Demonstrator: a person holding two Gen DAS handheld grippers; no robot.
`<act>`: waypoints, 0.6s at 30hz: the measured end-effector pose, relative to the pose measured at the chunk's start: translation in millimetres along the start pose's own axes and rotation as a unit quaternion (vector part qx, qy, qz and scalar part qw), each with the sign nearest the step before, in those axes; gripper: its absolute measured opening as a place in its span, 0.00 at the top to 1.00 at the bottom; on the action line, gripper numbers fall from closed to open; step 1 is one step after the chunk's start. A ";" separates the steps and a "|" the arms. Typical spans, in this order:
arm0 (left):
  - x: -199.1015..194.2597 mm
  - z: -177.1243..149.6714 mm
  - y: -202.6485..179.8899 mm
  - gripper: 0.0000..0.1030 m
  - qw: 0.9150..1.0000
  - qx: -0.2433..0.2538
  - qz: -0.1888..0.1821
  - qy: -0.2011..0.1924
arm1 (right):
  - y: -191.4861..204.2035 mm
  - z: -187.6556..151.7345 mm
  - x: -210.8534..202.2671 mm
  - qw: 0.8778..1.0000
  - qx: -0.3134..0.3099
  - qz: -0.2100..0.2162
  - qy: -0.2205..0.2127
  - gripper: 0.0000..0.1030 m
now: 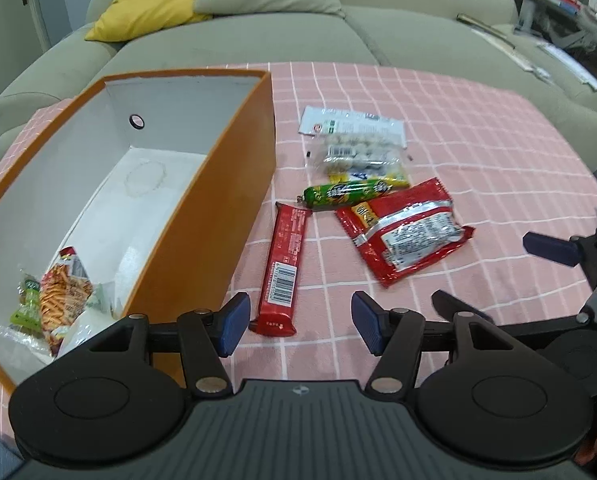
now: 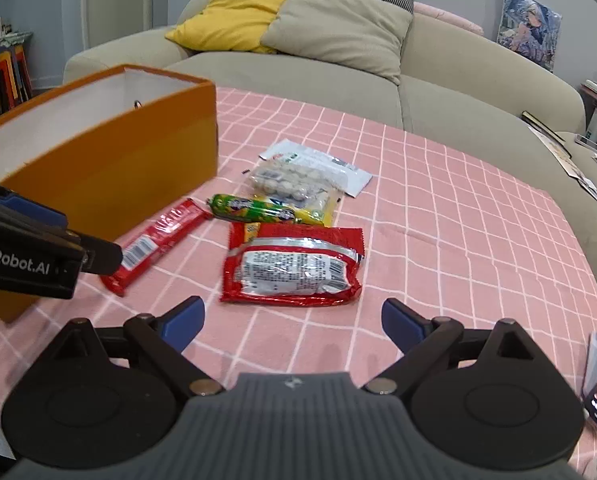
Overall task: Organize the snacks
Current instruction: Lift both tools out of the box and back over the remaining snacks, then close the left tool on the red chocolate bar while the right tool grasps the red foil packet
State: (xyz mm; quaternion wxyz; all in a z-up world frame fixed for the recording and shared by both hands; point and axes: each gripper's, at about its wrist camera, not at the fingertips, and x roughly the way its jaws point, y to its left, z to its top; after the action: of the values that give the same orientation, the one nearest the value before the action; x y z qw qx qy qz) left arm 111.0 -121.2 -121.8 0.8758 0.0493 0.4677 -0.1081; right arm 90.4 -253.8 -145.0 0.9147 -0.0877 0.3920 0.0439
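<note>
Two handheld grippers hover low over a table w/ a pink checked tablecloth (image 2: pixel 458 208); a beige sofa sits behind it.

Nearest, the left gripper (image 1: pixel 296 326): blue pads spread apart, nothing between them, hanging just above the near end of a long red wafer bar (image 1: pixel 283 268). In the right wrist view the right gripper (image 2: pixel 292 326) has its jaws spread wide & empty, aimed at a red foil snack bag (image 2: pixel 294 264) lying just ahead of it.

Left of the bar, touching or nearly so, stands an open orange box (image 1: pixel 234 184) w/ white inside. At its near end a few snacks are already packed: an orange-striped crisp-type packet (image 1: pixel 64 292), a small green packet (image 1: pixel 26 308), and some clear wrappers. The rest of the box floor is bare.

Further out on the cloth, still unpacked: a green sausage stick (image 1: pixel 348 194) beside the red bag's far edge, a yellow packet (image 1: pixel 394 179) mostly hidden under it, then a clear bag of small pale round pieces (image 1: pixel 358 154), and farthest a flat white sachet (image 1: pixel 350 122) partly under that bag.

Judgement: task is partway, approx a third done. A handful of items are in, six remain on the table, none gripped. Likely next picks: wafer bar for the left, red bag for the right.
</note>
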 end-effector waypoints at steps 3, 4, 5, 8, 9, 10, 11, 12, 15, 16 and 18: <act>12.7 3.6 -1.2 0.34 1.000 0.008 0.010 0.012 | -5.6 1.0 16.7 1.000 -0.027 -0.004 0.015 0.16; 17.0 4.5 -1.1 0.34 1.000 0.007 0.011 0.017 | -7.4 1.4 21.4 0.999 -0.038 -0.005 0.020 0.18; 21.3 5.3 -1.2 0.34 1.000 0.005 0.010 0.022 | -9.2 1.7 27.0 0.998 -0.051 -0.004 0.025 0.20; 32.4 6.2 -1.9 0.35 1.000 -0.003 0.011 0.030 | -15.5 2.9 42.2 0.996 -0.081 0.003 0.035 0.24; 36.5 6.5 -2.5 0.35 0.999 -0.005 0.011 0.031 | -18.0 3.4 46.5 0.995 -0.088 0.007 0.037 0.24; 39.7 6.5 -3.0 0.35 0.999 -0.007 0.017 0.033 | -20.5 4.0 50.5 0.995 -0.095 0.012 0.037 0.24; 43.3 5.9 -3.4 0.35 0.999 -0.008 0.019 0.034 | -22.5 4.4 53.8 0.994 -0.101 0.016 0.037 0.24; 46.3 6.0 -3.3 0.35 0.999 -0.009 0.020 0.035 | -24.3 4.9 57.7 0.993 -0.109 0.021 0.037 0.25; 55.5 5.6 -3.9 0.36 0.999 -0.012 0.022 0.043 | -28.3 6.5 65.9 0.990 -0.128 0.043 0.034 0.26; 57.4 5.4 -4.2 0.37 0.999 -0.011 0.023 0.044 | -30.0 7.0 67.3 0.990 -0.130 0.051 0.030 0.26; 60.1 5.4 -5.1 0.37 0.999 -0.010 0.023 0.043 | -33.3 8.7 70.3 0.989 -0.131 0.068 0.029 0.29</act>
State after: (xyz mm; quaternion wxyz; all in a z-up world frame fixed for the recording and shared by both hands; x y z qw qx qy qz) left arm 146.5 -135.8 -168.6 0.8575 0.0557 0.5050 -0.0805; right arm 150.0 -284.0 -185.9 0.8787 -0.1807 0.4140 0.1544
